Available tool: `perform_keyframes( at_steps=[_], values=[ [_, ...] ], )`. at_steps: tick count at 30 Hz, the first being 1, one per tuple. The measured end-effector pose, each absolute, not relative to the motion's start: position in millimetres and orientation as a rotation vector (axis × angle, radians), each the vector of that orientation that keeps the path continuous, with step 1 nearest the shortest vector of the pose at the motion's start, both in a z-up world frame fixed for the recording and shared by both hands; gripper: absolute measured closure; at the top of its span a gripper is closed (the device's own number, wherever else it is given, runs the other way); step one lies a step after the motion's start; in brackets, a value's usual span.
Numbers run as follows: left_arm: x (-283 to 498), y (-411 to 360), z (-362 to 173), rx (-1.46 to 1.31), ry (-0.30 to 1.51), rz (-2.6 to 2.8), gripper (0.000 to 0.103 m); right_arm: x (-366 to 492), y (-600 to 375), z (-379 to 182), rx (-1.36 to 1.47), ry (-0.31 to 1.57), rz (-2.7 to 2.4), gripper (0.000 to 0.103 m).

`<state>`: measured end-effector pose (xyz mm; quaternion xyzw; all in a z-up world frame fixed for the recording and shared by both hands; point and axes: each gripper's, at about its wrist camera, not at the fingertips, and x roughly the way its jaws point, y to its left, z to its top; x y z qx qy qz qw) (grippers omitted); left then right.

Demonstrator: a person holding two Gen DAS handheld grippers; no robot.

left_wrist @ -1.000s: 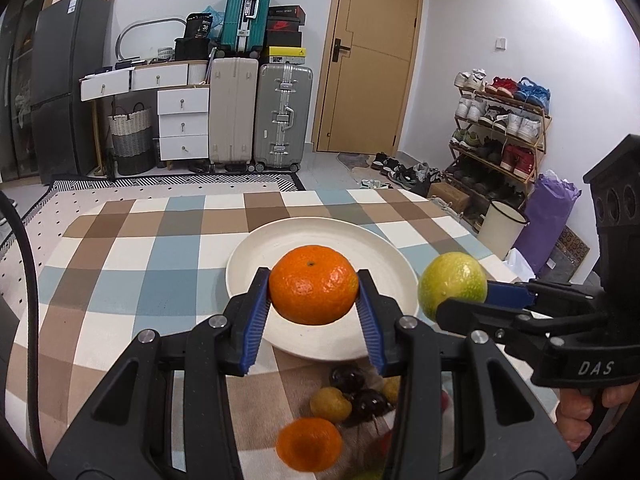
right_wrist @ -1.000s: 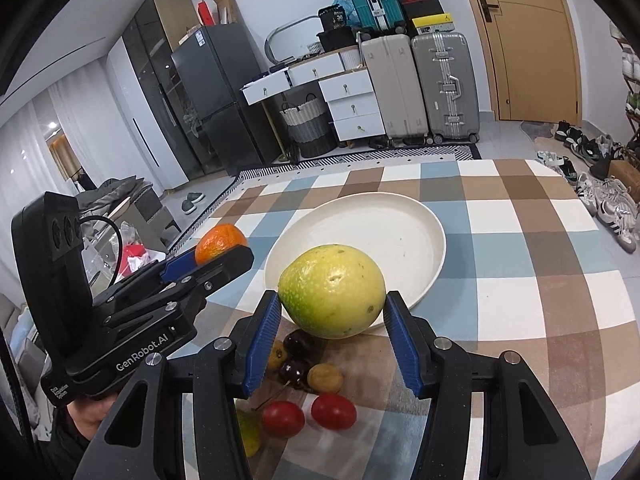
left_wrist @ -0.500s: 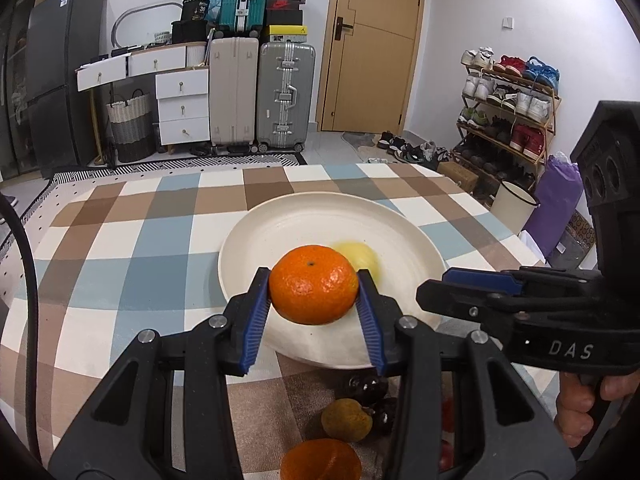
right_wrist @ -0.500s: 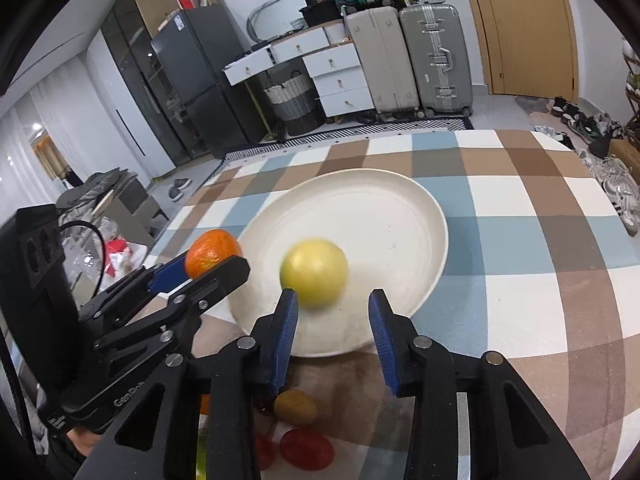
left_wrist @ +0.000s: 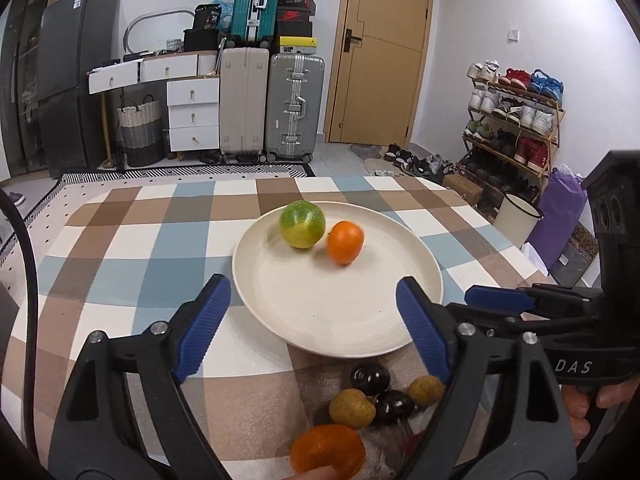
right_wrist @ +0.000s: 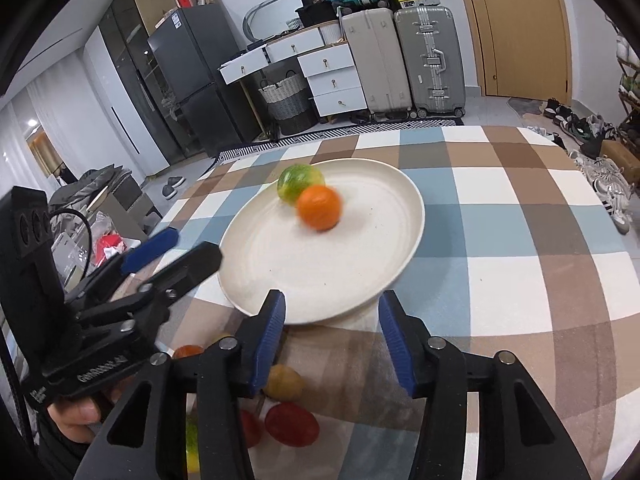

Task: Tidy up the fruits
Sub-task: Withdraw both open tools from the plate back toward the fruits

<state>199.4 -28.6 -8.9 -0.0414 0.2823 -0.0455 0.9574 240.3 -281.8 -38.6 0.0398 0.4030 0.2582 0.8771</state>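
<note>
A round cream-white ceramic plate (left_wrist: 416,312) is being carried by the counter, which is covered with a brown, blue and white checked cloth (left_wrist: 132,256). On the far part of the plate, a round green-and-yellow citrus fruit (left_wrist: 302,224) and a smaller round orange mandarin (left_wrist: 345,241) are lying side by side, apparently touching; in the right wrist view both are being shown blurred, the mandarin (right_wrist: 319,207) in front of the green fruit (right_wrist: 299,181). The left gripper (left_wrist: 314,320) is being held just before the plate's near rim with its blue-padded jaws spread wide and nothing between them. The right gripper (right_wrist: 331,336) is being held beside it, at the near edge of the plate (right_wrist: 404,216), its jaws likewise spread and holding nothing. On the cloth below the grippers, a cluster of small fruits is lying: dark cherries (left_wrist: 370,378), yellowish-brown round fruits (left_wrist: 352,407), another orange mandarin (left_wrist: 327,456) and red cherry tomatoes (right_wrist: 291,424).
</note>
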Motion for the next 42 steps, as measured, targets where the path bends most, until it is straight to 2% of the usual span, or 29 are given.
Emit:
perform_keyframes(
  at_steps=[1, 3, 6, 9, 24, 42],
  values=[
    [195, -26, -7, -0.085, 0.577, -0.092, 0.017, 238, -282, -38, 0.076, 0.84, 0.537, 0.046],
    [188, -22, -5, -0.092, 0.578, -0.084, 0.013, 231, -284, -38, 0.063, 0.838, 0.536, 0.022],
    [170, -13, -1, -0.102, 0.564, -0.059, 0.0, 222, -289, -36, 0.053, 0.819, 0.523, 0.009],
    [155, -6, 3, -0.105, 0.564, -0.038, 0.0, 213, -292, -33, 0.039, 0.812, 0.501, 0.001],
    [80, -10, 8, -0.084, 0.594, -0.001, 0.0, 182, -298, -32, 0.022, 0.823, 0.505, 0.0],
    [69, -28, -13, -0.081, 0.665, -0.032, 0.0, 166, -296, -47, -0.054, 0.886, 0.481, 0.0]
  ],
)
